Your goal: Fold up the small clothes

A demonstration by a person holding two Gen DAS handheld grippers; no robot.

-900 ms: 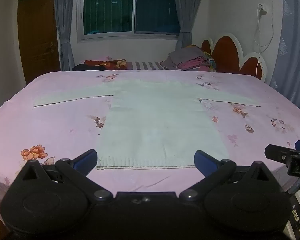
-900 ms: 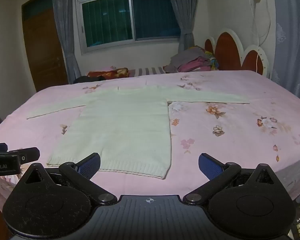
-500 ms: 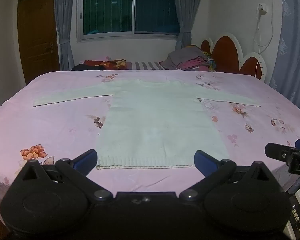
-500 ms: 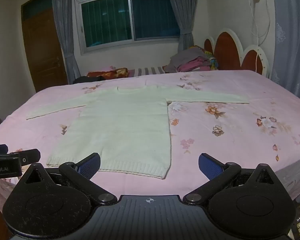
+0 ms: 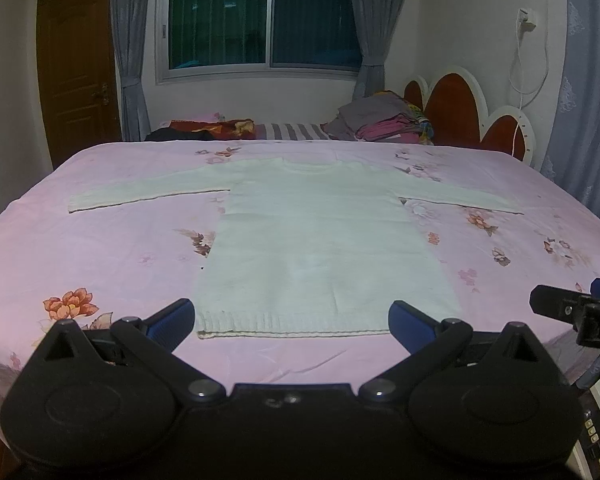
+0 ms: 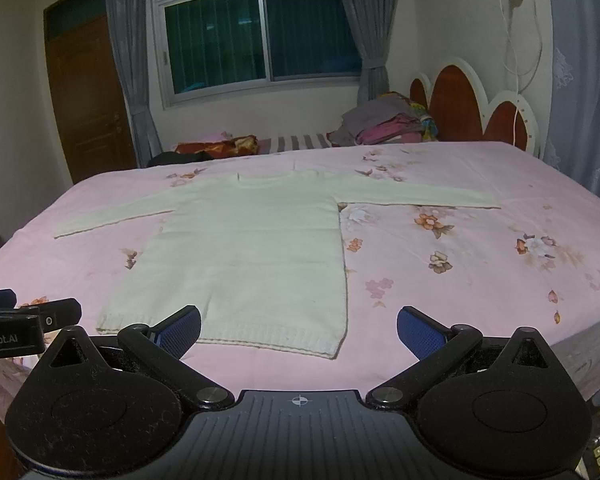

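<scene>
Both your claws are spread wide with nothing in them. Left claw (image 5: 292, 318) hangs over the near edge of the bed (image 5: 100, 248), lined up on the hem of the sweater (image 5: 324, 248). The hem shows between its blue pads (image 5: 172, 317), no contact visible. Right claw (image 6: 299, 330) sits further right: its left pad overlaps the hem in view, the right pad is over bare pink sheet.

Sweater is pale cream, flat on the floral sheet, centre of the bed, hem toward you, neck at the far side, both sleeves stretched straight out sideways. Unfolded.

Each claw shows at the edge of the other's view. Pile of folded clothes (image 5: 384, 122) sits at the far side by the headboard (image 5: 456, 112), well apart from the sweater.
</scene>
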